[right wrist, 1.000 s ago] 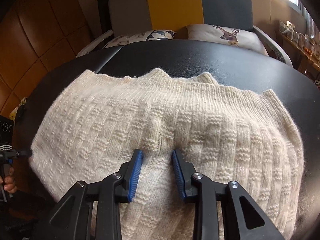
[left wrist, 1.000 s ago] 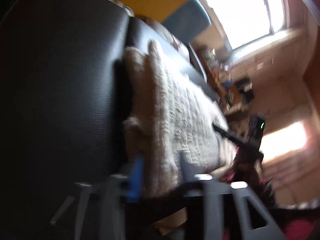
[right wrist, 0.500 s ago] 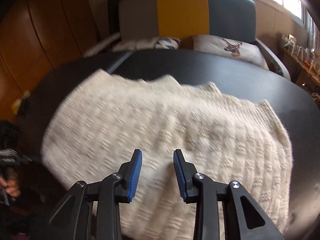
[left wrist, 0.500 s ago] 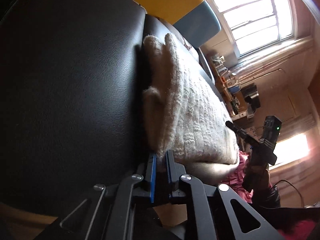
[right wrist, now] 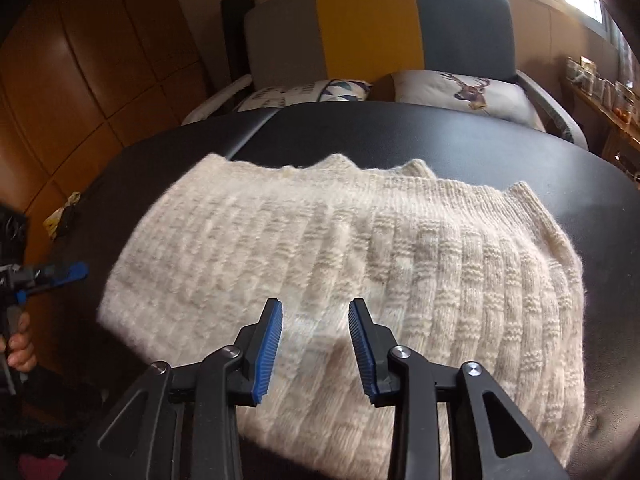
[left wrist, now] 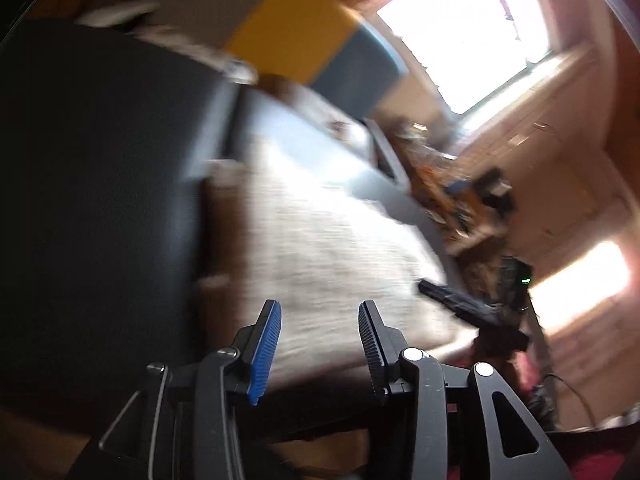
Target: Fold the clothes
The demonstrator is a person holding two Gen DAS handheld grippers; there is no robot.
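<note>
Black table (right wrist: 440,136) spread wide, cream knitted sweater (right wrist: 360,248) lying folded across it. Right gripper (right wrist: 316,340) poised just above the sweater's near edge, jaws well apart, nothing between them. Left gripper (left wrist: 318,344) off the sweater's left end, blurred view, jaws parted too, empty.

A cream knitted sweater (right wrist: 340,280) lies folded on the black padded surface (right wrist: 440,136). The right gripper (right wrist: 315,316) hangs over its near edge, fingers (right wrist: 270,344) spread with nothing between them. At far left, a hand (right wrist: 18,344) holds the left gripper (right wrist: 60,274) just off the sweater's side.
</note>
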